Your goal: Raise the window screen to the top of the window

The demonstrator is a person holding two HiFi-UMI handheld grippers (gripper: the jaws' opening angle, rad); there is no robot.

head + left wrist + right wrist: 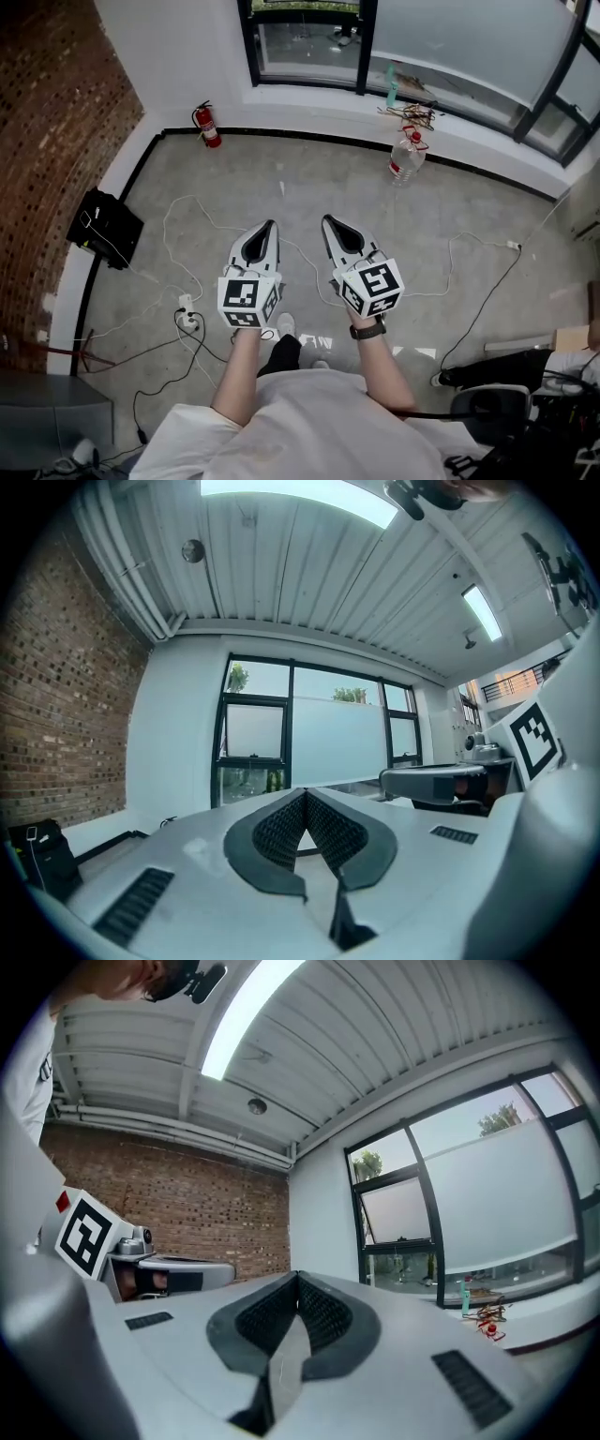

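Note:
The window point(309, 42) with dark frames runs along the far wall. A pale frosted screen point(469, 37) covers its wide right pane and also shows in the left gripper view point(337, 738) and the right gripper view point(497, 1204). I stand a few steps back on the concrete floor. Both grippers are held level, side by side, pointing at the window. My left gripper point(271, 225) is shut with nothing between its jaws point(305, 794). My right gripper point(328, 221) is shut and empty too point(298, 1279). Neither touches the window.
A red fire extinguisher point(207, 125) stands at the wall's foot. A plastic water bottle point(406, 157) stands below the sill, which bears a teal bottle point(392, 86) and tangled wires point(408, 114). A black box point(104, 228), a power strip point(187, 314) and cables lie left. A brick wall point(47, 141) bounds the left.

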